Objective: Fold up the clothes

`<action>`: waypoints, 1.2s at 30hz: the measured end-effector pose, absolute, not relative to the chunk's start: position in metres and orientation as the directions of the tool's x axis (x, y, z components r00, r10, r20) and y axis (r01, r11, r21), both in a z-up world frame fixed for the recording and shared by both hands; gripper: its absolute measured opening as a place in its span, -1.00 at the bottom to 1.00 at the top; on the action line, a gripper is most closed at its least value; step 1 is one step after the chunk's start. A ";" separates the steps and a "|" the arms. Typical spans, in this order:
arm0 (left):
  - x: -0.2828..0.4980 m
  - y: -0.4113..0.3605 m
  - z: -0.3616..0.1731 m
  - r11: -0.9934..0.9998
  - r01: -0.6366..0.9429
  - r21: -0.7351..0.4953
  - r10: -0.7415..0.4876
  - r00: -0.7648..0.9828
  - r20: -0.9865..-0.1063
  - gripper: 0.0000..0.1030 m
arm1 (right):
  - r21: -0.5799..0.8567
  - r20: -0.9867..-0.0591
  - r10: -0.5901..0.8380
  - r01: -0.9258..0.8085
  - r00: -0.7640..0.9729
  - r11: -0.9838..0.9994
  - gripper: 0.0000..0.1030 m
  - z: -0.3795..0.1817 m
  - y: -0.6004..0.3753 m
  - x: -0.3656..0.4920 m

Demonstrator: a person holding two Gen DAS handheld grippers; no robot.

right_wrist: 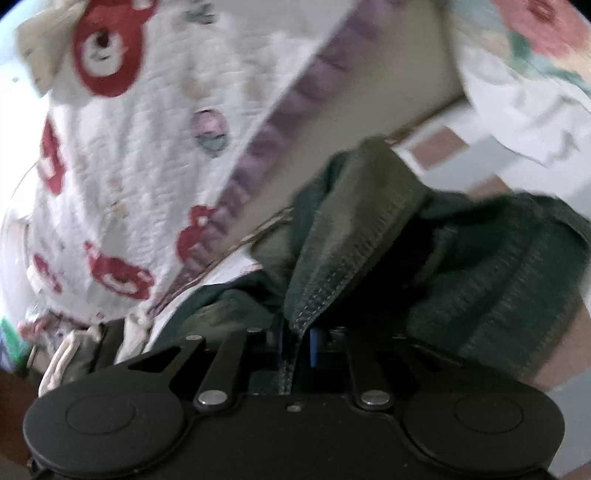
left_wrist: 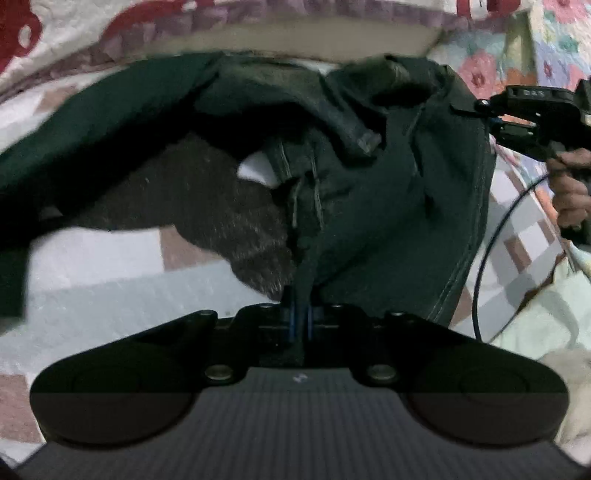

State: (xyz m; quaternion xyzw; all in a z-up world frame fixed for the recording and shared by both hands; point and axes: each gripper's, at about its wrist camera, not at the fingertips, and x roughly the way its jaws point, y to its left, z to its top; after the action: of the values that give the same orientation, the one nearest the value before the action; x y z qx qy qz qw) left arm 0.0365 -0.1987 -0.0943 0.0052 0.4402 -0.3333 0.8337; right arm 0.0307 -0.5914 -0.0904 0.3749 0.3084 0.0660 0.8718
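Left wrist view. Left gripper (left_wrist: 300,314), lower centre of frame: fingers drawn together, clamped on a fold of the dark green garment (left_wrist: 369,206). Garment: lifted, spread across the middle and upper frame, pale stitched seams down the right side, a fuzzy grey lining exposed at centre left. Checked bedspread (left_wrist: 92,266), white, grey and brown squares, beneath, lower left. Right gripper (left_wrist: 480,110), upper right edge: tip at the garment's right border; finger state not readable here. A hand (left_wrist: 570,184) grips its handle; a thin black cable (left_wrist: 495,236) curves down below it. Quilt with red bear print (left_wrist: 74,33), upper left; floral quilt (left_wrist: 487,62), upper right.

Right wrist view. Right gripper (right_wrist: 299,347), lower centre: fingers closed on a stitched hem of the dark green garment (right_wrist: 351,236), which rises in a fold through centre and fills the right middle, ribbed knit at right. Quilt with red bear print (right_wrist: 122,155), left half. Floral quilt (right_wrist: 524,44), upper right. Frame blurred.
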 end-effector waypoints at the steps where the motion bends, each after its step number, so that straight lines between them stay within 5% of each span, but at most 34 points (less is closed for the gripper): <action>1: 0.034 -0.196 -0.086 0.779 0.561 -0.279 -0.557 0.416 -0.719 -0.85 | 0.694 -0.476 0.363 0.089 0.801 0.714 -0.73 -0.082 -0.585 0.031; 3: 0.030 -0.190 -0.069 0.782 0.563 -0.267 -0.567 0.466 -0.679 -0.75 | 0.688 -0.448 0.412 0.011 0.793 0.725 -0.73 -0.062 -0.567 0.031; 5: 0.025 -0.184 -0.053 0.786 0.563 -0.256 -0.576 0.514 -0.636 -0.23 | 0.682 -0.412 0.467 -0.075 0.782 0.728 -0.74 -0.042 -0.545 0.032; 7: 0.022 -0.172 -0.035 0.769 0.571 -0.288 -0.619 0.549 -0.562 -0.08 | 0.687 -0.370 0.518 -0.148 0.771 0.711 -0.74 -0.024 -0.524 0.033; 17: 0.001 -0.149 -0.003 0.669 0.614 -0.420 -0.743 0.570 -0.351 0.23 | 0.662 -0.248 0.692 -0.402 0.678 0.632 -0.74 0.033 -0.424 0.034; 24: 0.020 -0.125 -0.013 0.636 0.497 -0.590 -0.752 0.571 -0.330 0.40 | 0.525 -0.307 0.603 -0.397 0.737 0.753 -0.74 0.045 -0.397 0.025; 36: 0.003 -0.150 -0.008 0.664 0.558 -0.498 -0.741 0.582 -0.335 0.47 | 0.522 -0.324 0.582 -0.372 0.745 0.767 -0.74 0.054 -0.379 0.023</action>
State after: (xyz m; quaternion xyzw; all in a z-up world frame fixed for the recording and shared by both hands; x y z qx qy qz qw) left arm 0.0029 -0.1502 -0.0081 -0.1721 0.2655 -0.3722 0.8726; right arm 0.0228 -0.3788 0.0544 0.2176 0.2413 0.2627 0.9085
